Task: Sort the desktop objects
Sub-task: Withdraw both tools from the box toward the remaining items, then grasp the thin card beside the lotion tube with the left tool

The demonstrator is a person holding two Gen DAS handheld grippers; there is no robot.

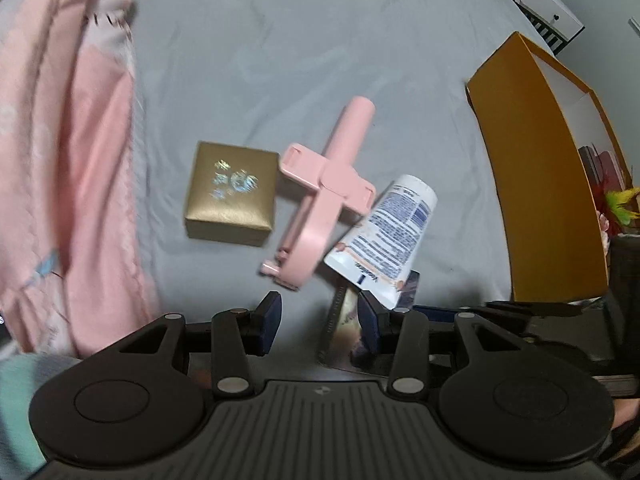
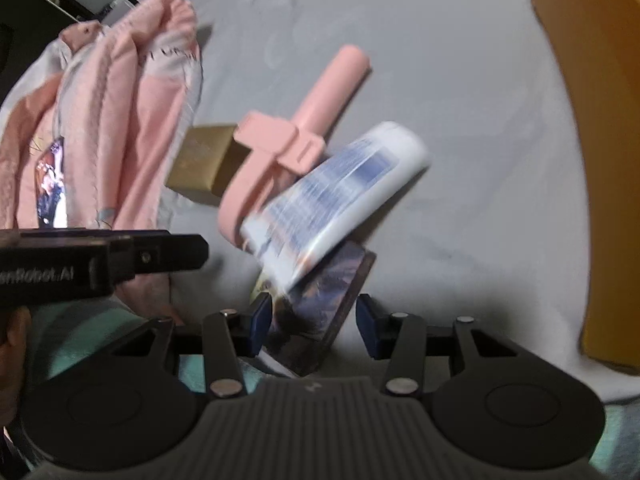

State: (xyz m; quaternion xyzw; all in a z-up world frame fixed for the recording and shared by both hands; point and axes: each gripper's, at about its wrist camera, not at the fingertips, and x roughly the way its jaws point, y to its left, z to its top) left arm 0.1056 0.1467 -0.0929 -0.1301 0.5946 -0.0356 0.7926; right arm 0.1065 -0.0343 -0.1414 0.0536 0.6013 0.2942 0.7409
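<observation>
Grey sheet (image 1: 280, 60) fills the whole scene, wrinkled and bare at the far end. Down the left side, a pink blanket (image 1: 68, 140) lies bunched in long folds. Over on the right stands the orange box (image 1: 532, 184), tall wall towards us, white inside, some colourful items just visible in it.

In the middle, the little cluster to sort. The pink phone holder (image 1: 320, 196) lies slantwise, its round handle pointing far, its clamp arm crossing the middle. Touching its left end, the gold gift box (image 1: 230, 192) with a shiny emblem on the lid. On its right, the white tube (image 1: 384, 236) with blue print, its crimped end near us and resting on a glossy card (image 2: 320, 312) lying flat on the sheet.

Left gripper (image 1: 320, 324) hangs just short of the holder, jaws apart, nothing between them, right pad over the card. Right gripper (image 2: 312, 324) is released too, jaws spread either side of the card's near end, not pressing it as far as the blur lets me see.
</observation>
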